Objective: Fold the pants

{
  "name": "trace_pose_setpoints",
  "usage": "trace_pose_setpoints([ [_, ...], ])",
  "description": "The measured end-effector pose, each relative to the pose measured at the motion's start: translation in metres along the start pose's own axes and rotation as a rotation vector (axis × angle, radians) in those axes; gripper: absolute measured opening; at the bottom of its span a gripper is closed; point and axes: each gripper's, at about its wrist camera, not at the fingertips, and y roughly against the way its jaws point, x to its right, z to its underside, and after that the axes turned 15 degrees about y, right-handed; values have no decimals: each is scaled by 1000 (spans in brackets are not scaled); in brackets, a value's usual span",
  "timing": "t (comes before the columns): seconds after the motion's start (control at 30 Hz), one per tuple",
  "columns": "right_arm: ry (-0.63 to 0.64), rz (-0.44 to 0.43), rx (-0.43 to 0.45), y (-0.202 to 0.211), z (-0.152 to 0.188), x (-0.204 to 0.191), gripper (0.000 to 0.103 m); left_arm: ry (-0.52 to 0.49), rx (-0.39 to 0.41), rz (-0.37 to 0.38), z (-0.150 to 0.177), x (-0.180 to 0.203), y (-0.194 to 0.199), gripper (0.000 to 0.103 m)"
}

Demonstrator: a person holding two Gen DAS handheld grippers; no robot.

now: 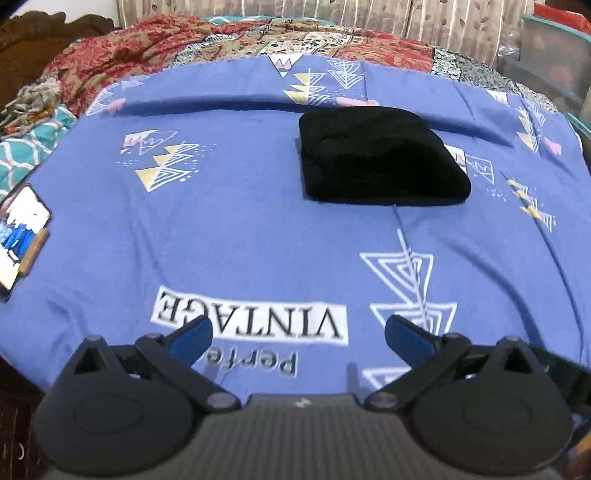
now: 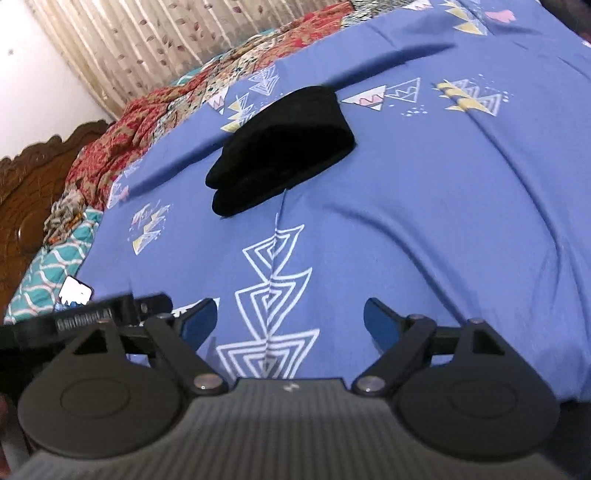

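Observation:
The black pants (image 1: 380, 157) lie folded into a compact thick rectangle on the blue printed bedsheet (image 1: 240, 221), beyond my grippers. They also show in the right wrist view (image 2: 280, 149). My left gripper (image 1: 297, 338) is open and empty, held above the sheet near the "VINTAGE" print, well short of the pants. My right gripper (image 2: 290, 319) is open and empty too, above the white triangle pattern, with the pants farther ahead. Part of the left gripper (image 2: 92, 321) shows at the left of the right wrist view.
A phone (image 1: 22, 236) with a lit screen lies at the sheet's left edge. Crumpled red patterned and teal bedding (image 1: 110, 55) lies along the far and left sides. A curtain (image 1: 332, 14) hangs behind. A carved wooden headboard (image 2: 26, 192) stands at left.

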Motion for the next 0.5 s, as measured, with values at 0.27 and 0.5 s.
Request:
trace_pose_setpoints([
  [0.27,4,-26,-22,6,13,-12,90,-53,-44,5,26,3,12,103],
  [0.5,4,-17,-22,7,15,-20,90,-69,-48,-4,31,6,19,103],
])
